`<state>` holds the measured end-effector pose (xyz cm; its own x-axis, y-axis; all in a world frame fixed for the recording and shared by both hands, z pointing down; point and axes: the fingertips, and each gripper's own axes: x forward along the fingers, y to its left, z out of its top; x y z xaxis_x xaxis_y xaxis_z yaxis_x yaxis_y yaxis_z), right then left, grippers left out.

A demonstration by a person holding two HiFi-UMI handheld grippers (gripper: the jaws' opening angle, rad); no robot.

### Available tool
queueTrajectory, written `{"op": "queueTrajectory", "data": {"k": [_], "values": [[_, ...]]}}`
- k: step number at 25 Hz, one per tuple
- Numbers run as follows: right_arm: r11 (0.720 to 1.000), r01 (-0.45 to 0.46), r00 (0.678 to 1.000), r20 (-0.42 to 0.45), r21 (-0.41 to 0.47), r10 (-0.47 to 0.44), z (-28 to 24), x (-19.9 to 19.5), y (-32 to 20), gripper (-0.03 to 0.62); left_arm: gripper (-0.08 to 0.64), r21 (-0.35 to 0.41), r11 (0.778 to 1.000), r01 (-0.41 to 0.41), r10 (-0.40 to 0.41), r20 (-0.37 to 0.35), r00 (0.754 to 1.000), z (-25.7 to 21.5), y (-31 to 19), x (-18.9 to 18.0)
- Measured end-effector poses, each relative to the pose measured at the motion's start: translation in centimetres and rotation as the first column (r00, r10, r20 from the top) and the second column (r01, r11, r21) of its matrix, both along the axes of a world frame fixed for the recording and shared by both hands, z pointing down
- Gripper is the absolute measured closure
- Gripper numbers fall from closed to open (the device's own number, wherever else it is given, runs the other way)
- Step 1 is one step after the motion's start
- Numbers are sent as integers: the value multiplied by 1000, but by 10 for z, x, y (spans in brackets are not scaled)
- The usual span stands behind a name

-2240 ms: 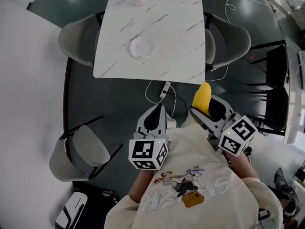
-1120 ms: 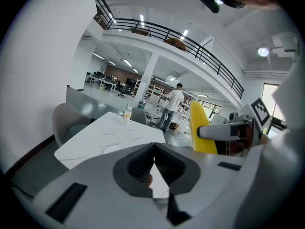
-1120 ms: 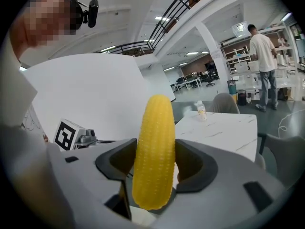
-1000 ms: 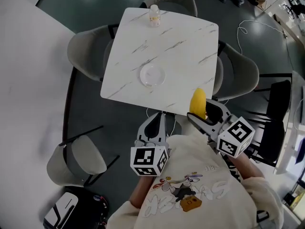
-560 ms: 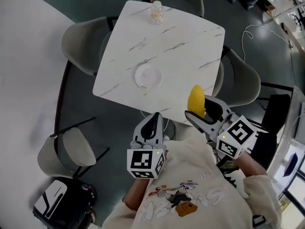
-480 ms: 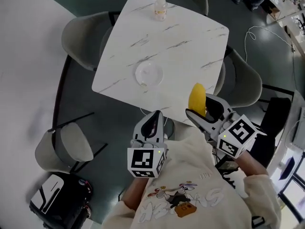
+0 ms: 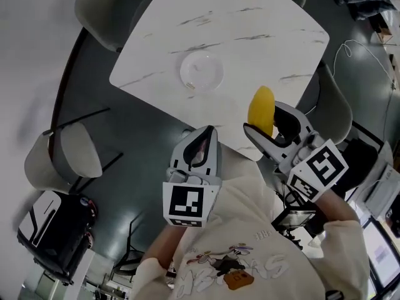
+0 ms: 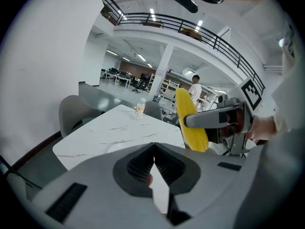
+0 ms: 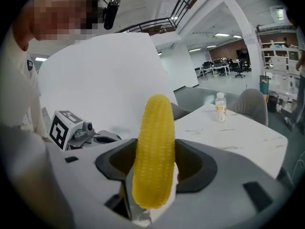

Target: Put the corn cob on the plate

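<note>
**A:** Where does everything sit?

**B:** The bench (image 7: 262,17) fills the top of the head view, and the plate (image 7: 201,71) lies near its middle. The cob (image 7: 261,108) is at centre right, seemingly above the bench's near edge and well short of the plate.

**A:** How should the carry be done?

**B:** I'd take the cob up and left until it is over the plate. Then lower it, tip it flat so it can't roll, and only then part the jaws.

**A:** And the poses?

**B:** The right gripper (image 7: 270,129) is clamped on the cob's lower half, with the cob standing out along its jaws. The left gripper (image 8: 154,149) is at lower centre, held back off the bench, with its jaws pressed together on nothing.
</note>
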<state>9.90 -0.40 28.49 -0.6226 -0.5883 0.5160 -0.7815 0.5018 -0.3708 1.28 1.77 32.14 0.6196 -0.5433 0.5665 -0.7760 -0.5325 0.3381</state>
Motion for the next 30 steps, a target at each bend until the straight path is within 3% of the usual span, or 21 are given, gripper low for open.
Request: {"op": "queueTrajectory", "data": {"k": [8,11,16,30], "values": [[997,78,996,-42,-8,-78,43,-18,-26,345,549,-16,998,69,-69,-9,998,35,-11,-5],[996,86,995,-50,-11,-87,59,-26,-32,345,549,-46,996,80,-80,0,997,53,-8,-12],[994,106,992,-65,-20,-107,85,-37,-45,345,549,-23,994,109,-109,1,994,72,-20,-23],[986,162,979,-117,-28,-165,161,-58,-83,345,549,-52,985,165,-165,8,986,132,-36,-32]]}}
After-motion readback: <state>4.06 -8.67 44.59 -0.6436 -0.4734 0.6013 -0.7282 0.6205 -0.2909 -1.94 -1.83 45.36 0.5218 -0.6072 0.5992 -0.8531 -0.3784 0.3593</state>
